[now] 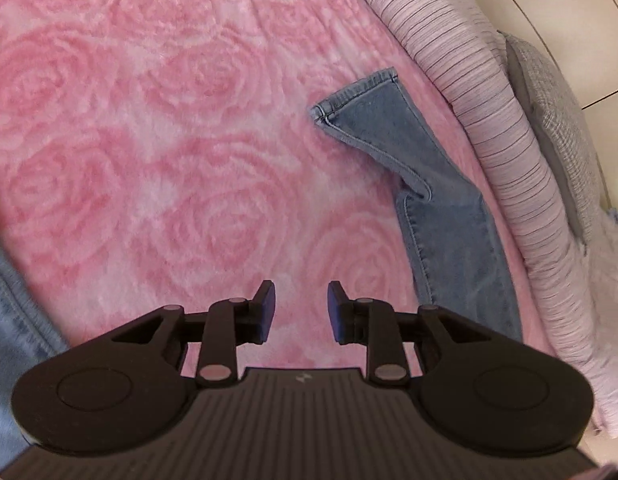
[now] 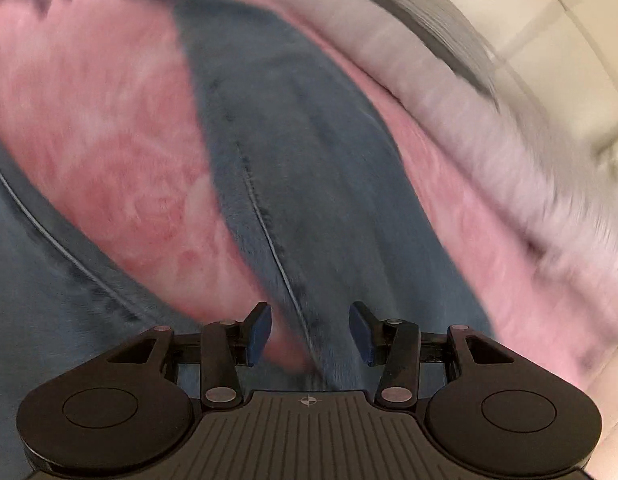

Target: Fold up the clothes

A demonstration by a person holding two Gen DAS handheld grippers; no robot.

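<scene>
**Jeans on bed: spread, no finished fold**

- Jeans [image 1: 449,208]: on the pink rose blanket [image 1: 169,120]; one leg runs from 5 toward 1 o'clock, kinked midway, the other at 8 o'clock, legs parted. No compact fold visible; folding remains.
- Left gripper [image 1: 301,312]: released, empty, above blanket.
- Right gripper [image 2: 309,334]: released, holding nothing, over the leg seam; view blurred.

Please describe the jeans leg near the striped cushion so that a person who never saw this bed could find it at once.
Start from the pink rose-patterned blanket covering the bed, then go to its edge along the pale striped bolster. There lies the jeans leg, a long strip of light blue denim. Its stitched hem end and a kink halfway along set it apart from everything pink around it.
</scene>
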